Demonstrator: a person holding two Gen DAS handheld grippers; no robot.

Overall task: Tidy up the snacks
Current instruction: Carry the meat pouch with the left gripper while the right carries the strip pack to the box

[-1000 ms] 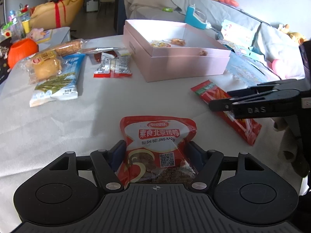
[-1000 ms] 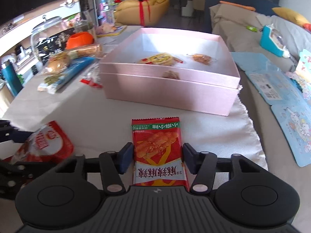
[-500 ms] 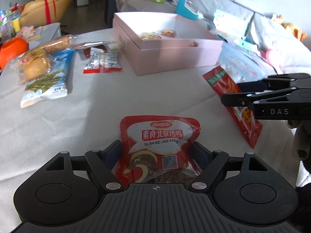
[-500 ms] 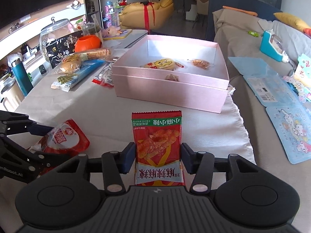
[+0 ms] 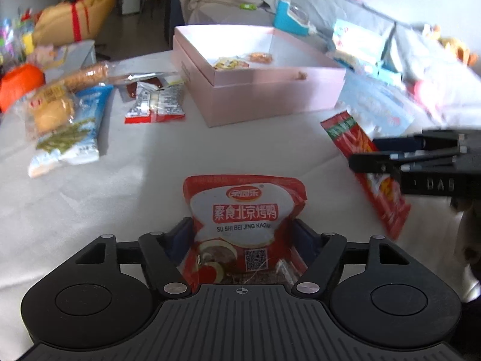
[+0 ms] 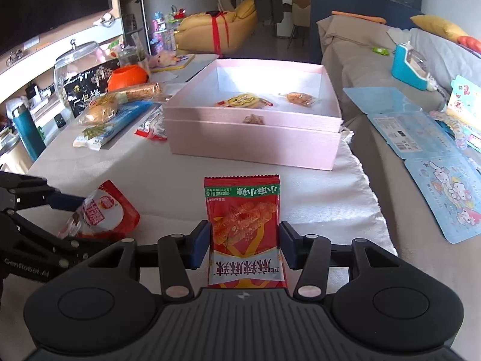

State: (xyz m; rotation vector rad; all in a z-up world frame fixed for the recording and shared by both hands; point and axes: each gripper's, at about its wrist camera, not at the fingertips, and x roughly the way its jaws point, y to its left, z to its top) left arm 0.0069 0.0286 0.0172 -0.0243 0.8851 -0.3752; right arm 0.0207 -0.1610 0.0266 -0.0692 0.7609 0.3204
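since a second ago both snack packs hang a little higher above the cloth-covered table [image 6: 168, 177]. on it sits an open pink box [image 6: 255, 141] with three small snacks inside, and loose packets lie to its left. the left gripper [image 5: 242, 240] has its jaws closing, wide, on a red and white pouch [image 5: 245, 225] that bulges between the pads. the right gripper [image 6: 245, 243] clamps a narrow red and green packet [image 6: 245, 228], held upright in front of the box.
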